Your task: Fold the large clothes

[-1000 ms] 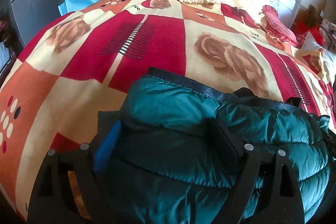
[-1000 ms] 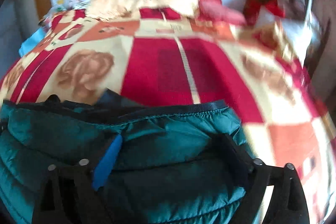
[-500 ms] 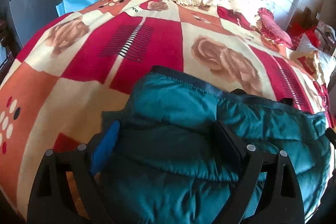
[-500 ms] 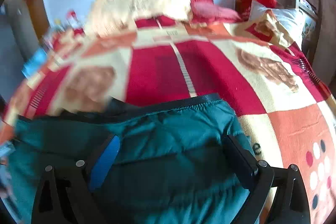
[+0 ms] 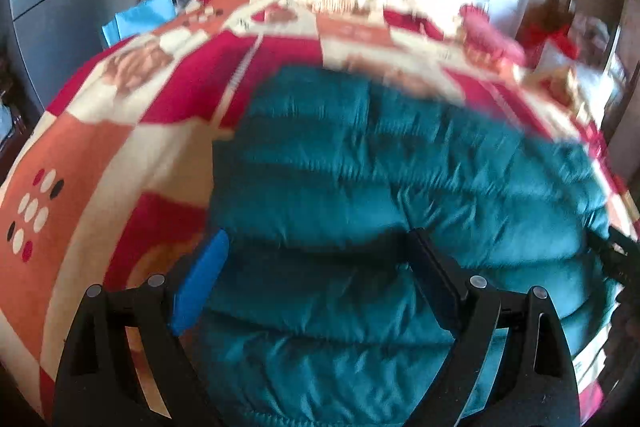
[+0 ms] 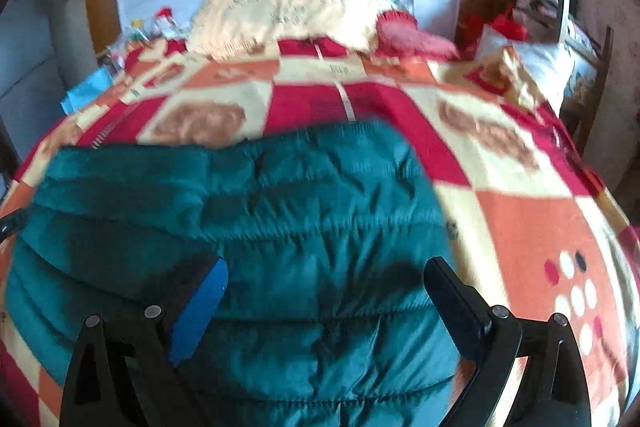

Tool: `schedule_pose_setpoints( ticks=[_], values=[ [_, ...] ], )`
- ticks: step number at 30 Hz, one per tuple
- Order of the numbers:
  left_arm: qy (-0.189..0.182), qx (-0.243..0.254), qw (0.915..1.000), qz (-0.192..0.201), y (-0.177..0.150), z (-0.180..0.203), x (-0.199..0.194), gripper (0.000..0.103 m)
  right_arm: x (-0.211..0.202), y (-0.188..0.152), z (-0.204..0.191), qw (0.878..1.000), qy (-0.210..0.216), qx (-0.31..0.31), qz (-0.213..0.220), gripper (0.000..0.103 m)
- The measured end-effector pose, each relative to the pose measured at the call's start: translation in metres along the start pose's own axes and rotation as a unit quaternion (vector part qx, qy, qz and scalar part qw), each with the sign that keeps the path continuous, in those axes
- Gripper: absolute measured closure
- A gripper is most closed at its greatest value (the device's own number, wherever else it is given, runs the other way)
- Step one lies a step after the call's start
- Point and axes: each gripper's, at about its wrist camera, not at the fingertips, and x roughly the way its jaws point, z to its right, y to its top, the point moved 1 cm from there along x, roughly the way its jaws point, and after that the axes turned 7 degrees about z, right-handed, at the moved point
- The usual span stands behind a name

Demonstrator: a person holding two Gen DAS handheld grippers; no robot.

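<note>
Teal quilted jacket (image 5: 380, 187) — on bed blanket (image 5: 100, 155)

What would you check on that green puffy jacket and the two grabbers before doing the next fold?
1. Green puffy jacket lies on the bedspread: ok.
2. Left gripper open: ok.
3. Right gripper open: ok.
4. Bedspread beyond the jacket bare, pillow well back: ok.
5. Jacket edges even: cannot tell, the pictures are blurred.
6. Sleeves tucked in: cannot tell.
</note>
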Motion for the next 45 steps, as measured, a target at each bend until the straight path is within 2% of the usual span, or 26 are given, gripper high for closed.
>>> schedule_pose_setpoints(
  ticks=[2, 6, 9, 12, 17, 21, 26, 31, 38, 45],
  values=[
    [0.001, 0.000, 0.9999, 0.011, -0.006, -0.001, 0.000, 0.011, 0.013, -0.008, 0.003, 1.000, 0.006, 0.012, -0.020, 0.003],
    [0.006, -0.008, 1.0000, 0.001, -0.005, -0.006, -0.005, 0.011, 0.015, -0.006, 0.007, 0.999, 0.002, 0.018, -0.032, 0.001],
    [0.005, -0.013, 0.9999, 0.006, -0.007, -0.009, -0.016, 0.011, -0.016, -0.003, 0.009, 1.000, -0.010, 0.017, 0.001, 0.001],
    [-0.001, -0.020, 0.9998, 0.006, -0.012, -0.011, -0.024, 0.011, -0.045, -0.004, 0.008, 0.999, 0.011, 0.017, 0.024, 0.001],
    [-0.006, -0.023, 0.9997, 0.010, -0.022, -0.007, -0.035, 0.011, -0.067, -0.014, -0.002, 0.999, 0.033, 0.005, 0.024, 0.001],
    [-0.004, -0.015, 0.9999, 0.005, -0.029, -0.004, -0.036, 0.011, -0.065, -0.030, -0.016, 0.999, 0.041, -0.011, 0.011, 0.001],
    [0.001, -0.005, 1.0000, -0.003, -0.036, -0.003, -0.027, 0.011, -0.034, -0.049, -0.022, 0.999, 0.025, -0.016, -0.022, 0.001],
    [-0.005, -0.010, 0.9999, -0.004, -0.038, -0.007, -0.037, 0.011, -0.029, -0.052, -0.024, 0.999, 0.018, -0.019, -0.025, 0.001],
    [-0.015, -0.024, 0.9996, 0.007, -0.042, -0.016, -0.058, 0.011, -0.067, -0.050, -0.004, 0.999, 0.036, 0.022, -0.005, 0.001],
    [-0.021, -0.025, 0.9994, 0.013, -0.045, -0.015, -0.070, 0.011, -0.082, -0.054, 0.021, 0.998, 0.036, 0.053, -0.012, 0.001]
  ],
)
